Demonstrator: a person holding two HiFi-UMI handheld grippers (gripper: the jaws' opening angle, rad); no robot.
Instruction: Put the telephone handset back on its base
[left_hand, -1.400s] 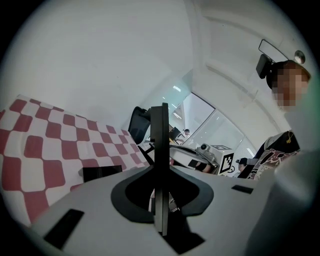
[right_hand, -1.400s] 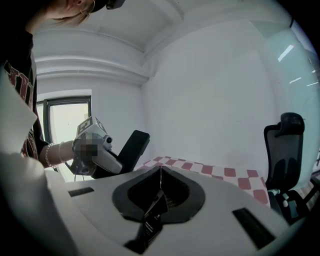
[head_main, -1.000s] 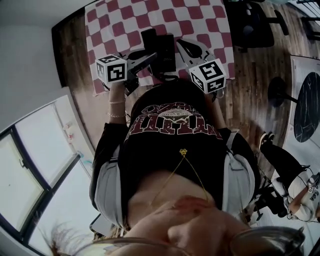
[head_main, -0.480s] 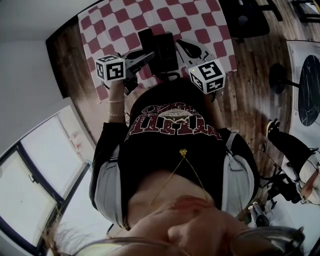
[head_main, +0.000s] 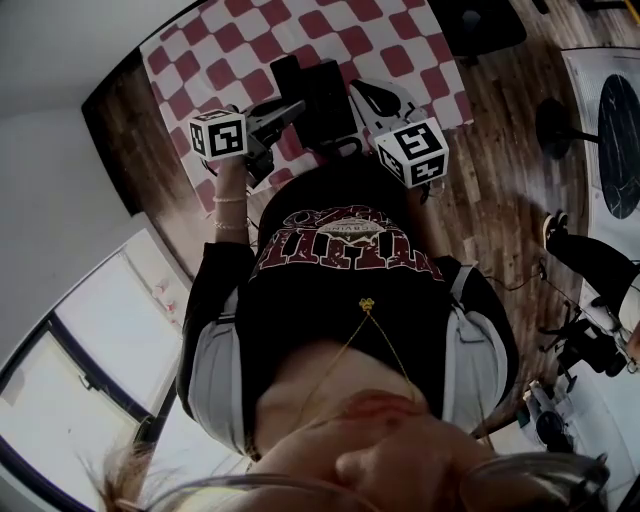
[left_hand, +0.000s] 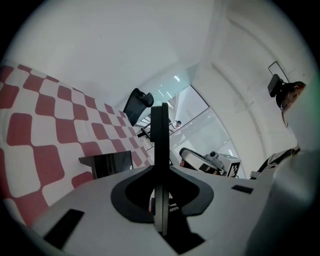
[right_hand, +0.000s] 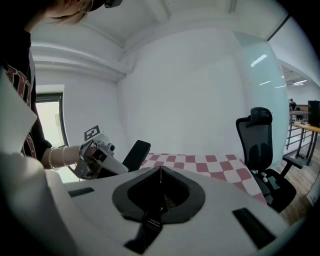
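Phone base blocks mid-table; checkered cloth open either side & beyond; office chair past far edge.

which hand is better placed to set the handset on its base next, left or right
Left. The left hand-held gripper is clamped on the handset, with the base close ahead of it on the checkered cloth. The right hand-held gripper has its jaws together and holds nothing.

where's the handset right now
The handset is clamped in the left gripper, over the checkered tablecloth; in the left gripper view the black base sits just left of it.
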